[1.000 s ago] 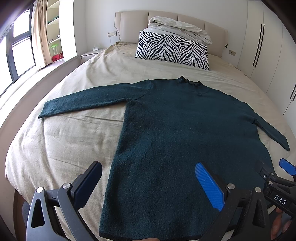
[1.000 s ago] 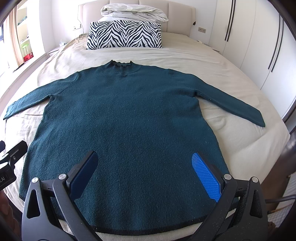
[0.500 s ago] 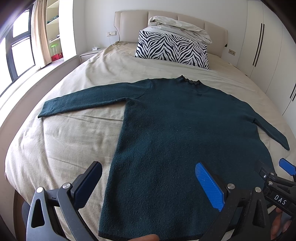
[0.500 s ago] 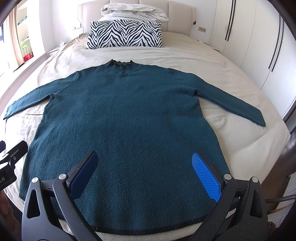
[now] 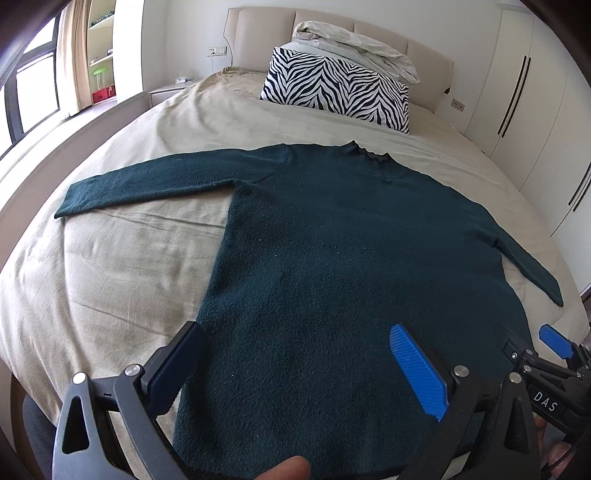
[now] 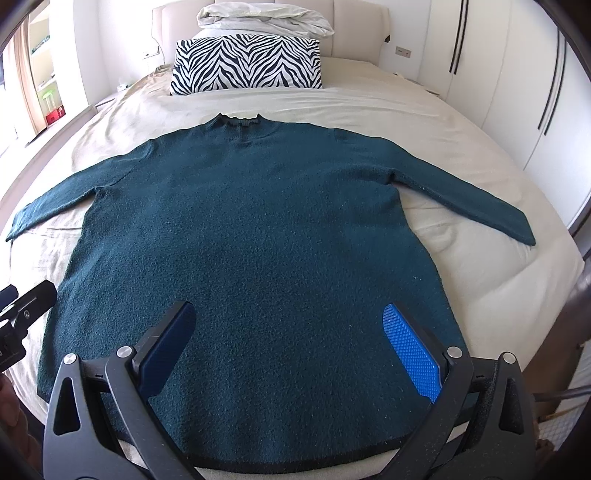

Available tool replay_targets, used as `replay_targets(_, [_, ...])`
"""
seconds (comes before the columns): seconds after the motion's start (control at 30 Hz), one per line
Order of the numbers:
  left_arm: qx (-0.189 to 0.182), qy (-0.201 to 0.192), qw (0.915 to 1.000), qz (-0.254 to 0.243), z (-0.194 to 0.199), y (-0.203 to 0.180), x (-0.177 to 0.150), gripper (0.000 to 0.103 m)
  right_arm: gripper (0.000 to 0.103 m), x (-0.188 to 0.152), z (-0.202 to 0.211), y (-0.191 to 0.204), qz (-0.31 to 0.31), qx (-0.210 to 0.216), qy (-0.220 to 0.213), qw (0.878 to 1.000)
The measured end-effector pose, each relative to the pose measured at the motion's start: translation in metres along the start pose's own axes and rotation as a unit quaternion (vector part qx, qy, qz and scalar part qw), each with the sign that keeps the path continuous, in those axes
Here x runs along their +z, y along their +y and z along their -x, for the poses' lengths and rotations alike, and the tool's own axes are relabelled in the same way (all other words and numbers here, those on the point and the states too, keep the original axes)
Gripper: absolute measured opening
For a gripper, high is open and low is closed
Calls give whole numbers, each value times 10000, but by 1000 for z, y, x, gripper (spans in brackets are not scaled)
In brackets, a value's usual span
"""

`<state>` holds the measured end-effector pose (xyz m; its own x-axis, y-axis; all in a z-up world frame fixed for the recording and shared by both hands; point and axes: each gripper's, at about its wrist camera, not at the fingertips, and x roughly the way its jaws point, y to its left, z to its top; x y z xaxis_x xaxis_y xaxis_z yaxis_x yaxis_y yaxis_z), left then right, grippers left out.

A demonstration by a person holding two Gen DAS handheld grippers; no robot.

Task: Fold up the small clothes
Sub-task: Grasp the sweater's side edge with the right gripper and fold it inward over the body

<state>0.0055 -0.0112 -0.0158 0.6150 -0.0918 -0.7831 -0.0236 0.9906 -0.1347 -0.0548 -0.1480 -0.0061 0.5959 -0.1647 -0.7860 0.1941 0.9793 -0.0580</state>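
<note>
Two handheld grippers are hovering over the near edge of a bed, both spread wide and grasping nothing. The left gripper (image 5: 295, 360) is showing matte black arms with bright screws and ribbed blue pads (image 5: 417, 373), its opening framing the lower left side of a sweater (image 5: 332, 277); a fingertip (image 5: 286, 470) is poking into view at the bottom edge. The right gripper (image 6: 291, 347) is hanging above the hem, its textured blue pad facing inward.

The dark teal sweater (image 6: 251, 240) is lying flat and face up on the beige bedsheet (image 5: 122, 266), unfolded, its knit looking fuzzy and flecked with pale lint. A black band is trimming the curved hem nearest the cameras. Its long axis is running from that hem straight away toward the headboard, with the small ruffled collar (image 6: 238, 120) pointing to the far end, and both long sleeves are stretching outward to the sides.

Beyond the collar, a zebra-striped pillow (image 6: 245, 64) is resting across the sheet, with a rumpled pale duvet (image 6: 264, 18) piled on top against the padded headboard (image 5: 258, 33).
</note>
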Motion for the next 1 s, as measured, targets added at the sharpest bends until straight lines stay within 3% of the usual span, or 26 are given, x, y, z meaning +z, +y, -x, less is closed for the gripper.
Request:
replay_targets(0.23, [196,191,9995,-185,-21,-8,6,103,103,9,-17,-51,-512,242,-41,9984])
replay_targets(0.4, [496,457,9969,-417,-44,-11,20,103,103,26,-33,-150,-1433,510,-283,9880])
replay_targets(0.47, [509,583,9962,-394,-54,-11,26,103,103,29,-45,-210,-2107,651,-373,9747])
replay_targets(0.53, [479,442,9968,-468,-59,-13,31,103,103,26,-59,-274,-2846,658,-450,9553])
replay_targets(0.63, [245,-283,9974,-617,-55,-23,39,103,98,10,-79,-359,-3960,758,-719,9123])
replay_targets(0.67, [192,-392,9974,-579,-56,-25,42,103,92,5,-91,-387,-4310,893,-751,8948])
replay_targets(0.73, [241,-66,9972,-698,-68,-35,50,103,82,-3,-117,-434,-4857,1070,-614,8654])
replay_targets(0.8, [288,383,9969,-616,-85,-41,58,103,71,-9,-141,-466,-5198,1186,-555,8442])
replay_targets(0.87, [-20,255,9989,-389,-86,-42,63,103,66,-7,-156,-485,-5348,1201,-635,8340])
replay_targets(1.0, [-49,145,9981,-598,-95,-58,73,103,64,5,-180,-515,-5494,1179,-889,8224])
